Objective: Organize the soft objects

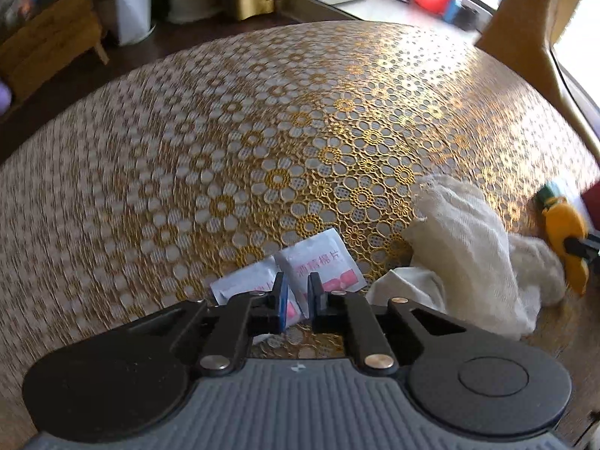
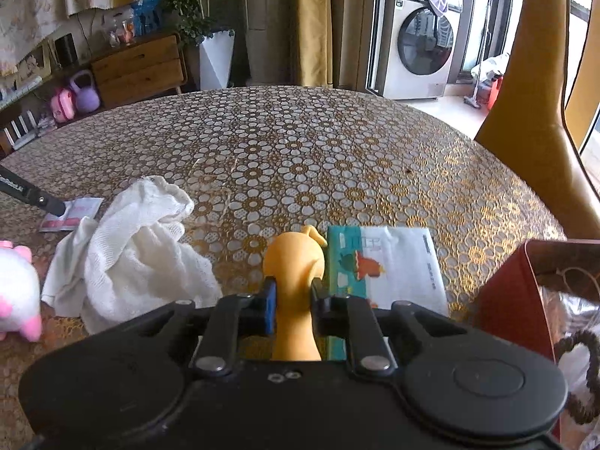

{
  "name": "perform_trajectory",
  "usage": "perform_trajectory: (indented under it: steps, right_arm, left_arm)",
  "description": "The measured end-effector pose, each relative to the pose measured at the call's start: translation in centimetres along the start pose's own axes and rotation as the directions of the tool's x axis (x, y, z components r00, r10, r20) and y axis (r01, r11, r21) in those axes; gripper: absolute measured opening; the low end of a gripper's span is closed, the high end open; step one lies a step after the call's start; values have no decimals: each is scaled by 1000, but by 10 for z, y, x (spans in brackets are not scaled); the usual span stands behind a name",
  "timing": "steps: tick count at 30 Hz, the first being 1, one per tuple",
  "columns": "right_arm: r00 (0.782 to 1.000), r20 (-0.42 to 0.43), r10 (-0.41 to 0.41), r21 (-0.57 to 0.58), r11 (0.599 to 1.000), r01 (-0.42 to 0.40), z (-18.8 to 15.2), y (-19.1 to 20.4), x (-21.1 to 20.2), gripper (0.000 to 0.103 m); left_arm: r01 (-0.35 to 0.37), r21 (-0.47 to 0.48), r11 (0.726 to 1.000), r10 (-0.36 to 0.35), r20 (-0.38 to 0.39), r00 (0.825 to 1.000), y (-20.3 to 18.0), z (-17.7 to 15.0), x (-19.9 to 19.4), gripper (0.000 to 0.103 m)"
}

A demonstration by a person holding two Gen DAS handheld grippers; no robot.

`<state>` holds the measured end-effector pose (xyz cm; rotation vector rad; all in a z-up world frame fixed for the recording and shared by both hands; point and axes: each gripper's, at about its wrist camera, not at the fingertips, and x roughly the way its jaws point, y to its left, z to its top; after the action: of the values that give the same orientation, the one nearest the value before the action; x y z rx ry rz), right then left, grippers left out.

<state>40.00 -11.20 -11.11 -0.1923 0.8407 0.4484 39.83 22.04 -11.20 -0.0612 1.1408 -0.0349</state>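
On tablecloth (image 2: 300, 157), right tool (image 2: 293, 296) clamping orange toy (image 2: 294, 262)

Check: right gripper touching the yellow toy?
Touching. The right wrist view shows the right gripper with both fingers pressed against the yellow toy, no gap either side.

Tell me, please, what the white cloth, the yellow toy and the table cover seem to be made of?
White cloth: soft woven cotton or gauze, matte, with an open weave and loose folds. Yellow toy in the right gripper: probably rubber or silicone, smooth and matte, without seams. Table cover: likely vinyl lace, since the gold flower openwork shines in the light.
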Motion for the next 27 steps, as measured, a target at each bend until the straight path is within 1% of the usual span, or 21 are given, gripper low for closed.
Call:
perform_trajectory:
  steps: [1,3,5,6,9,11,16,18,22,24,25,27]
  right_arm:
    - [1000,-3,6,4,1000,-6,-2,0,-2,17]
    - [1000,-7,19,8,1000,-19,-4,-1,-5,17]
    - [1000,-9,27,8,1000,-27,-6,-2,-8,17]
    - [999,-10,32,12,999,-32,-7,-3,-10,17]
    - [999,-9,42,31,999,-42,-9,-5,-13,17]
    - [999,-11,49,41,998,-49,-11,-6,-14,17]
    - [998,-26,54,50,997,-52,-15,-6,-15,17]
    - [998,-31,55,52,997,-53,-15,-5,-14,17]
    - [998,-36,53,55,997,-51,-15,-6,-14,17]
    - [998,-40,52,57,997,-50,-15,-7,-13,17]
    - [998,-41,53,58,997,-50,-15,-7,-13,17]
    - [997,-46,55,66,996,-52,-17,-8,-11,17]
  left_arm:
    - [3,27,1000,-3,5,1000,0,0,-1,16]
    - [16,66,998,-17,10,1000,-1,1,-3,31]
    - [37,104,994,-39,20,999,-1,1,-4,74]
    - [45,120,992,-48,26,998,-3,0,-4,76]
    - [52,204,978,-63,44,997,-3,-3,-2,76]
    - [41,260,965,-56,47,997,-5,-5,2,76]
    - [31,366,930,-50,44,998,-7,-8,13,76]
    - [26,387,922,-45,38,998,-7,-9,19,77]
    - [50,402,914,-73,43,996,-7,-8,24,76]
    - [41,434,900,-72,55,996,-10,-10,23,75]
    - [52,457,888,-84,50,995,-12,-12,22,75]
    - [98,479,872,-122,19,992,-16,-14,24,75]
